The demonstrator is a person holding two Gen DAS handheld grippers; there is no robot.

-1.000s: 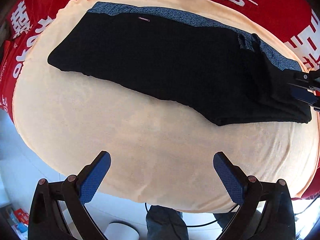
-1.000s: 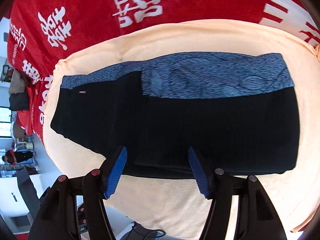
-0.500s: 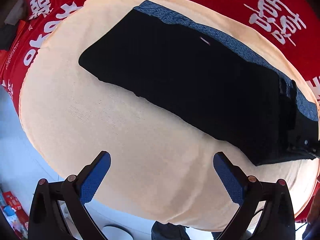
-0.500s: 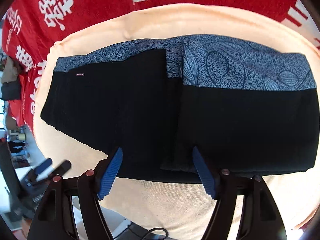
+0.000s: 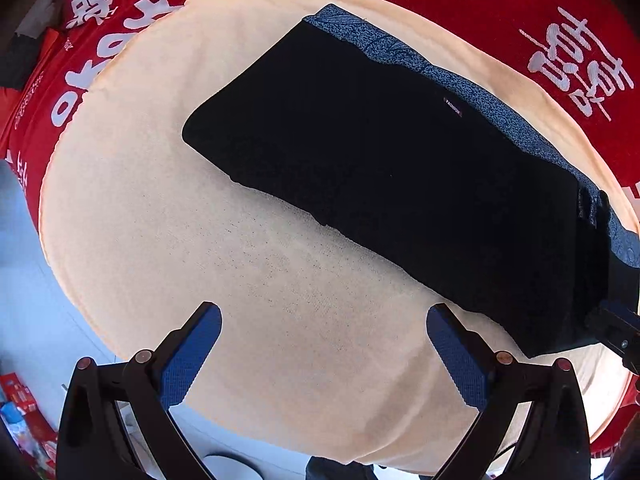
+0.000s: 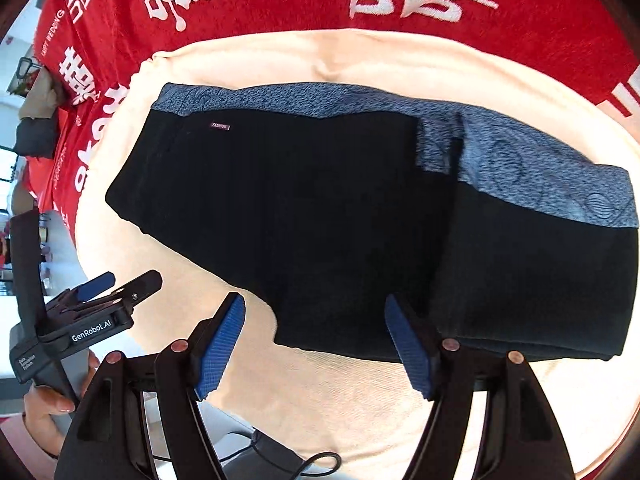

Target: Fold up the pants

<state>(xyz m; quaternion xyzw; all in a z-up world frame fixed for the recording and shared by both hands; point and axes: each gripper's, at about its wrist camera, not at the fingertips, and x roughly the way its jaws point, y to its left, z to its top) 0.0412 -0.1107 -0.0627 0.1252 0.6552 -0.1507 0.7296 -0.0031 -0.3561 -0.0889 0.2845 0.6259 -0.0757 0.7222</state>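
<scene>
Left gripper [image 5: 324,354] spread wide, nothing between the ribbed blue pads, over bare nubby peach towel [image 5: 260,280]. Right gripper [image 6: 314,344] jaws just opening, released over the hem of the black pants [image 6: 304,216], folded flat mid-towel, blue patterned waistband [image 6: 540,168] far side. Red cloth [image 6: 280,4] beyond.

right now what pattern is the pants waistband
Blue-grey speckled print with leaf line drawings on the waistband; clearest in the right wrist view.
</scene>
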